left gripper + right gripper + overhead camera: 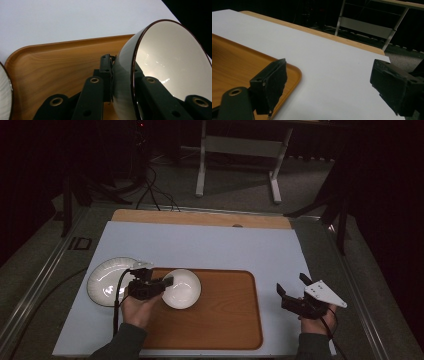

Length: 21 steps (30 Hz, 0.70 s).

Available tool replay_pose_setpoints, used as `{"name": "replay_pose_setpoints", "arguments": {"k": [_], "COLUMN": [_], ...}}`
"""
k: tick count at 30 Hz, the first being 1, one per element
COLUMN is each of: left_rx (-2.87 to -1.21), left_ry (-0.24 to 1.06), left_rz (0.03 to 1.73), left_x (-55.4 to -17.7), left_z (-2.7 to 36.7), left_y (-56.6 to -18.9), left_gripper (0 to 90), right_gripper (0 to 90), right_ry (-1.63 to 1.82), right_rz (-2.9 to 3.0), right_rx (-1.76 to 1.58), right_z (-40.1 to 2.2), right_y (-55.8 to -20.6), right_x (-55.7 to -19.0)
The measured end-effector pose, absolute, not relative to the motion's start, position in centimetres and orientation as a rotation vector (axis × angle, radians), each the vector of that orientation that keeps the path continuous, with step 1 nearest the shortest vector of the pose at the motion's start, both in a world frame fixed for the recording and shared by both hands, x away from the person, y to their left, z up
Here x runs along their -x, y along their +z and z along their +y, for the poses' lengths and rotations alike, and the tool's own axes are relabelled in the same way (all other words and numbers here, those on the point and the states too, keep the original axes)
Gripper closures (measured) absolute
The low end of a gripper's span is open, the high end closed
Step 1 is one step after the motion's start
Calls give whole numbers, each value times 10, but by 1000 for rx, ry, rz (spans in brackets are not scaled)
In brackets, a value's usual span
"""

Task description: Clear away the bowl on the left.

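Where tool (113, 82) grips, bowl (172, 60) rim hidden

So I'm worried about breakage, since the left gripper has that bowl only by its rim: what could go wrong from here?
1. The left gripper pinches the white bowl by a thin, glossy rim; it could slip or tip onto the wooden tray.
2. The white plate lies close beside that hand; a swing back could knock it.
3. The right gripper hangs open, off the tray, giving no support.

Both tools are black with brass-ringed screw holes, trailing black cables; the person wears dark sleeves.
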<state>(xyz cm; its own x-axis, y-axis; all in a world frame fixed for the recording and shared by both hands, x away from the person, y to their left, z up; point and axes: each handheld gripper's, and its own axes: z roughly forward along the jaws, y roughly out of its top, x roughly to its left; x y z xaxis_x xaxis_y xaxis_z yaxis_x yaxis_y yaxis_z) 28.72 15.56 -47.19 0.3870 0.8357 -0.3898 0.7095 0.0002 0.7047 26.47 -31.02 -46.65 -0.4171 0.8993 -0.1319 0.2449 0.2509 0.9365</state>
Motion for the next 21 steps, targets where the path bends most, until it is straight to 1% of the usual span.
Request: {"name": "replay_pose_setpoints", "arguments": {"k": [21], "left_rx": [-1765], "left_ry": [143], "left_rz": [1343], "left_x": [-288], "left_z": [141], "left_y": [-480], "left_gripper": [802], "right_gripper": [136], "right_ry": [1185], "right_rz": [1822], "right_rx": [-1048], "right_z": [-310], "right_y": [-467], "right_x": [-265]}}
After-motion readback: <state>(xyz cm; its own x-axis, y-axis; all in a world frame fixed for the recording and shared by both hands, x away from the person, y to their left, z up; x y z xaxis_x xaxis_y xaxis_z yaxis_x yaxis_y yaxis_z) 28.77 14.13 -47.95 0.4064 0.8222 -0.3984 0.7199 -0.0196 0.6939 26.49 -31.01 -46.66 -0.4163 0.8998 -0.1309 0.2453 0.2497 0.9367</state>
